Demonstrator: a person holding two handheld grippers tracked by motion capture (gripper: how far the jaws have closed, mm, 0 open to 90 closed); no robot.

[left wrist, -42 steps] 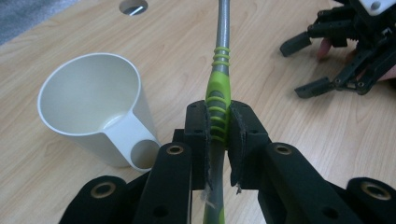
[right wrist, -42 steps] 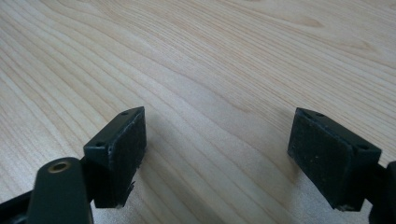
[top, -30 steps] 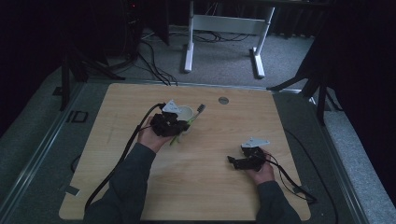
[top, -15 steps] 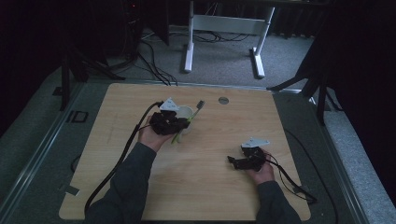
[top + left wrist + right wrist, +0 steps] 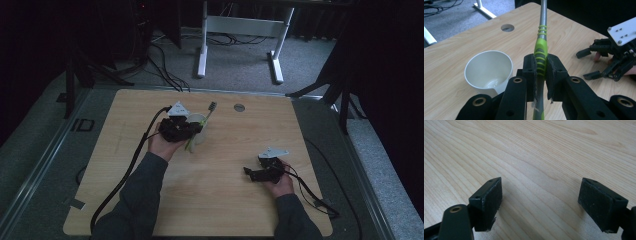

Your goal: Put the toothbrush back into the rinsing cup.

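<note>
toothbrush (image 5: 541, 56): a green and grey brush with a long thin handle, pinched in the left gripper (image 5: 541, 72) and raised off the table, just beside the cup on that tool's own left in the left gripper view.
weight: i judge it very light; one tool carries it with no strain.
stiffness: the handle looks like hard plastic, stiff enough to keep its line, though the thin grey neck may flex a little if its far end is pushed against something.
surface: the green part has raised ribs, which should stop it sliding; the smooth grey neck looks more slippery.
where to hold: on the ribbed green section, as it is held here, with the pads square on both sides; a hold nearer the end would let it swing.
left gripper state: jaws pressed in on the ribbed handle, the brush running up between them and out past their tips.
cup (image 5: 197, 128): white, empty as far as i can see, upright on the table, close under the left gripper in the high view; light and easy to tip, i think.
right gripper (image 5: 261, 171): low over the bare table (image 5: 544, 152), well apart from the brush; jaws spread wide with nothing between them.
change from the earlier frames: the brush head (image 5: 212, 106) stands steeper and nearer the cup than a second ago; the left gripper has shifted slightly toward the cup.
unchanged: the right gripper rests in the same spot, open as before.
</note>
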